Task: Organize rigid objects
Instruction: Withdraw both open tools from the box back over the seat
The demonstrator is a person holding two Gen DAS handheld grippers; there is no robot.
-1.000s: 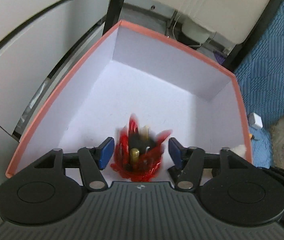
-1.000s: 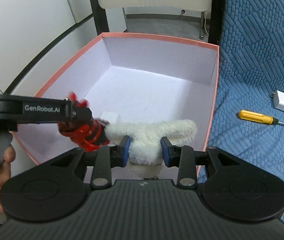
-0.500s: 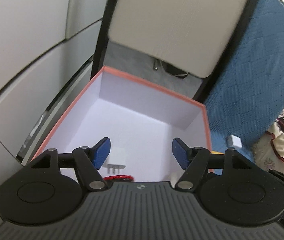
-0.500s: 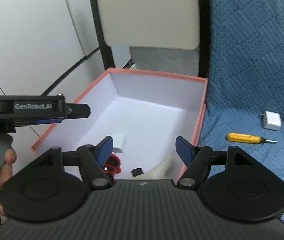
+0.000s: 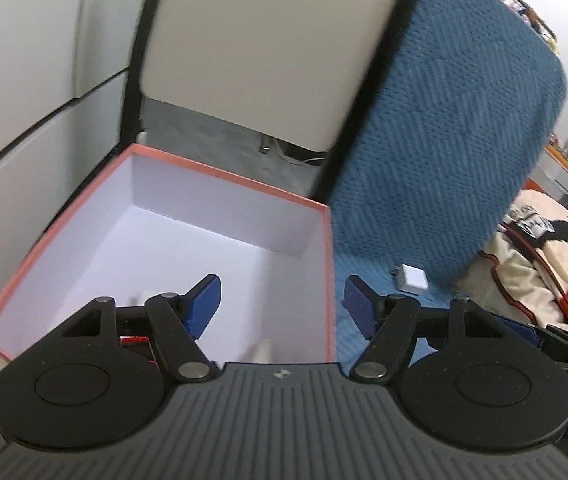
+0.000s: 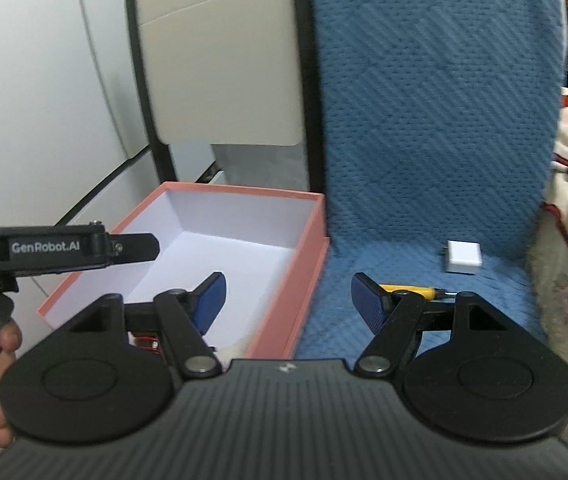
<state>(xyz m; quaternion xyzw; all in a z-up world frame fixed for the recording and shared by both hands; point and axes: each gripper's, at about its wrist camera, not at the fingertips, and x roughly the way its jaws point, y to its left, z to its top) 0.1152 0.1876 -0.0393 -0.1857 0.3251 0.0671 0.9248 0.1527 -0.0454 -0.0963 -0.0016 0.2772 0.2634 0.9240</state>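
A pink box with a white inside (image 5: 325, 280) (image 6: 307, 248) stands on the left beside the blue cover. My left gripper (image 5: 282, 306) is open and empty above the box's right wall. My right gripper (image 6: 287, 300) is open and empty above the box's right edge. A red object (image 5: 136, 340) (image 6: 144, 342) lies in the box, mostly hidden behind the gripper bodies. A white charger (image 5: 413, 278) (image 6: 463, 258) and a yellow screwdriver (image 6: 415, 291) lie on the blue cover to the right of the box.
The blue quilted cover (image 6: 423, 140) rises as a backrest behind the objects. A beige panel with a black frame (image 5: 268, 52) stands behind the box. Cream and red patterned bedding (image 5: 535, 272) lies at the right. The left gripper's body (image 6: 56, 248) shows at the left of the right wrist view.
Both grippers opened and let go: the left dropped the red object, the right the white fluffy item, into the box. Both then lifted and pulled back, swinging right.
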